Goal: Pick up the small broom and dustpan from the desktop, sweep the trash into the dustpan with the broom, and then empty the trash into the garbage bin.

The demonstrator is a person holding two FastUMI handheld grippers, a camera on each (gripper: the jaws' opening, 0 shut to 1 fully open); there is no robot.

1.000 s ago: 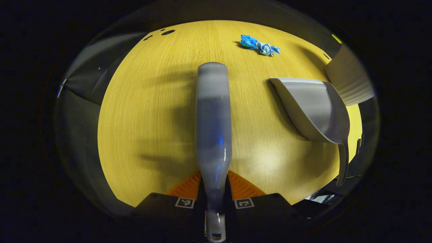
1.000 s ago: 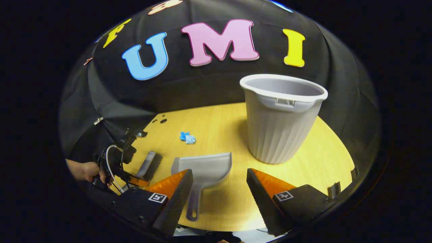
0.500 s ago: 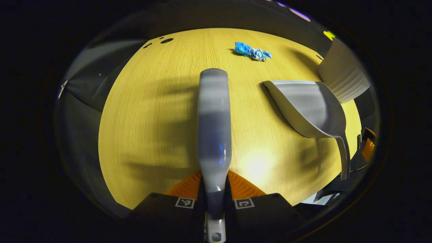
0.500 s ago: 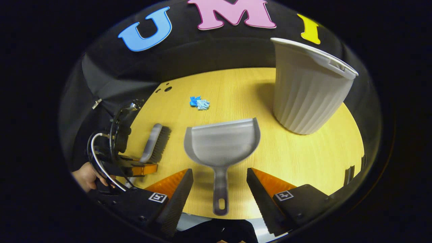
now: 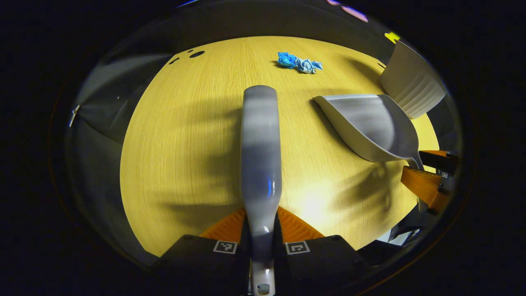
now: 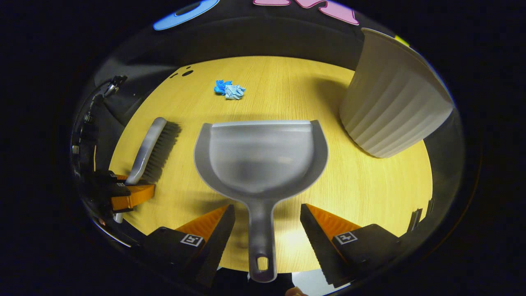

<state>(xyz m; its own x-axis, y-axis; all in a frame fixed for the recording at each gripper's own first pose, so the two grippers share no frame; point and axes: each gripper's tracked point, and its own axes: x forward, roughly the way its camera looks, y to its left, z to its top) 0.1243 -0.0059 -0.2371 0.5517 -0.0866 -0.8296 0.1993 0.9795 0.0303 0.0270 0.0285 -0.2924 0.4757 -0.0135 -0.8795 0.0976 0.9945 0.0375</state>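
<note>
My left gripper [image 5: 262, 217] is shut on the handle of the small grey broom [image 5: 261, 144], which points away from me over the wooden table [image 5: 185, 135]. In the right gripper view the broom [image 6: 153, 150] lies left of the dustpan, bristles facing right, with the left gripper [image 6: 125, 195] at its near end. The grey dustpan [image 6: 261, 156] rests on the table, mouth towards the far side. My right gripper [image 6: 267, 216] is open, one finger on each side of the dustpan handle [image 6: 260, 242], not touching it. Crumpled blue trash [image 6: 229, 89] lies beyond the dustpan.
A ribbed grey garbage bin [image 6: 394, 111] stands at the right rear of the table [image 6: 287, 82]; it also shows at the right in the left gripper view [image 5: 411, 88]. Small dark holes [image 6: 187, 73] mark the far left of the table. The near table edge is just below both grippers.
My right gripper has dropped and moved forward, so the dustpan handle now lies between its open fingers. The left gripper stays shut on the broom, hardly moving.
</note>
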